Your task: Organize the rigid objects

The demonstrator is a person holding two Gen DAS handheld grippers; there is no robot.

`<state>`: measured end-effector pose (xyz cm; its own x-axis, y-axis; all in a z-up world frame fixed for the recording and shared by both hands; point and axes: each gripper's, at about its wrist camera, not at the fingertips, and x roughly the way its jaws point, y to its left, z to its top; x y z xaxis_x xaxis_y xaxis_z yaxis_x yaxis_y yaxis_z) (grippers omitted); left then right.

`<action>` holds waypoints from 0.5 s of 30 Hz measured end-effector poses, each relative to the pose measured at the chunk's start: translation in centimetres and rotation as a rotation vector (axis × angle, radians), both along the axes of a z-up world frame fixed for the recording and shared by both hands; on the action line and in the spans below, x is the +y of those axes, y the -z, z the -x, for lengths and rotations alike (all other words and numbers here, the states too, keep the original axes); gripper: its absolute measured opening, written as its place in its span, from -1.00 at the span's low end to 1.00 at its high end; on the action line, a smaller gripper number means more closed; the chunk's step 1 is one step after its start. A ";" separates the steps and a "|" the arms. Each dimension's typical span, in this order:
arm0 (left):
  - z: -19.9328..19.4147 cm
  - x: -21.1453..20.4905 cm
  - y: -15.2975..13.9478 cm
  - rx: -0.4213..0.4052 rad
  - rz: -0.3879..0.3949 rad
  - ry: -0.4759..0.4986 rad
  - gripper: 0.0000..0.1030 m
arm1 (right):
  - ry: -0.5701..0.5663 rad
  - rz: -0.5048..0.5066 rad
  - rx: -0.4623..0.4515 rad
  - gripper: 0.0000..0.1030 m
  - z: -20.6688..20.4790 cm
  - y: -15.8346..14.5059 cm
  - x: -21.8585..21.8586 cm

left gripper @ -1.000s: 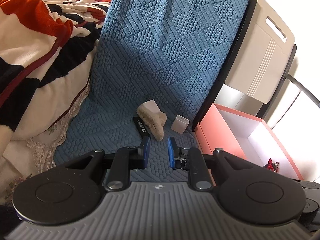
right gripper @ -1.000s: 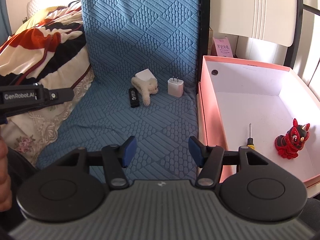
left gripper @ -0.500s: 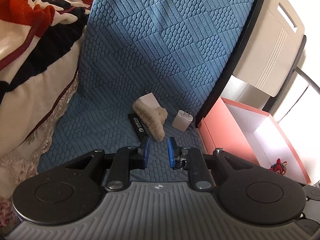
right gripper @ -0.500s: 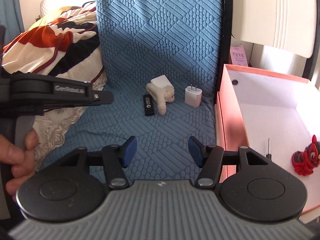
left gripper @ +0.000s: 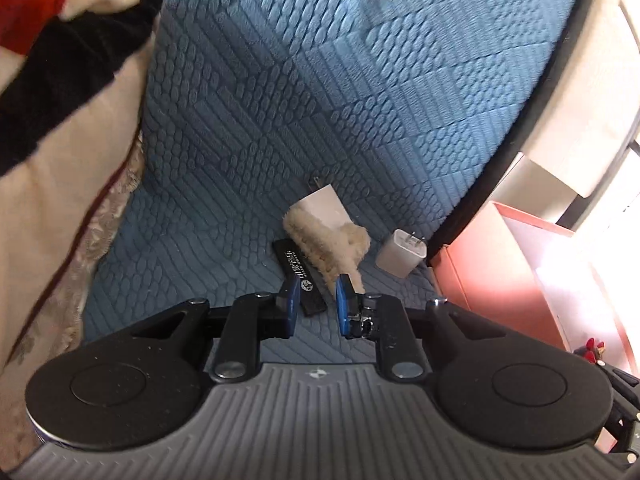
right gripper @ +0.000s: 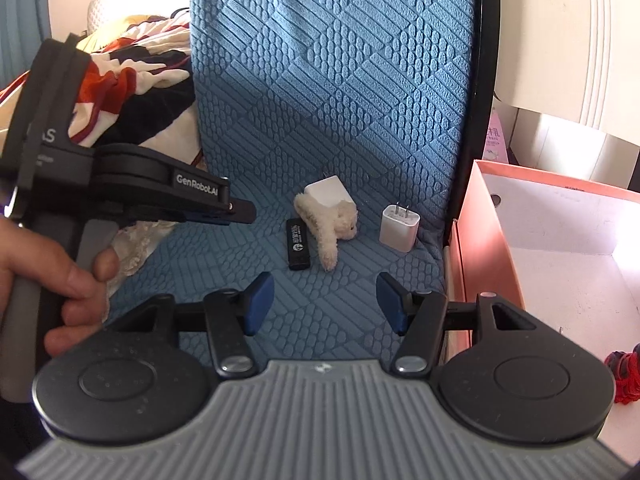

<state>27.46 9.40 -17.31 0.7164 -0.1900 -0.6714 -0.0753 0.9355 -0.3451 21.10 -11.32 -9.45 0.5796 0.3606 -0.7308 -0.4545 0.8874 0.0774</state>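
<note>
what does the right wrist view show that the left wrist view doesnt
Only the right wrist view shows the hand holding the left gripper from the side, and the box's white floor.

Only the left wrist view shows the left gripper's fingers narrowly parted, nearly over the black stick.

Both show the plush toy, two white chargers, the pink box and the red figurine.
</note>
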 end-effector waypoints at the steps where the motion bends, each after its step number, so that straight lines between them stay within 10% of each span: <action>1: -0.6 0.0 0.3 0.009 -0.001 0.004 -0.58 | -0.001 0.002 -0.002 0.15 -0.3 0.1 0.1; 15: -5.4 0.8 2.8 0.078 0.051 0.016 -0.58 | 0.029 0.029 0.047 0.15 -5.9 2.6 1.9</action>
<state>32.83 10.24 -20.12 0.6587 -0.2361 -0.7144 -0.0891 0.9183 -0.3857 26.98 -9.40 -12.06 0.5545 0.3227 -0.7671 -0.4250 0.9023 0.0724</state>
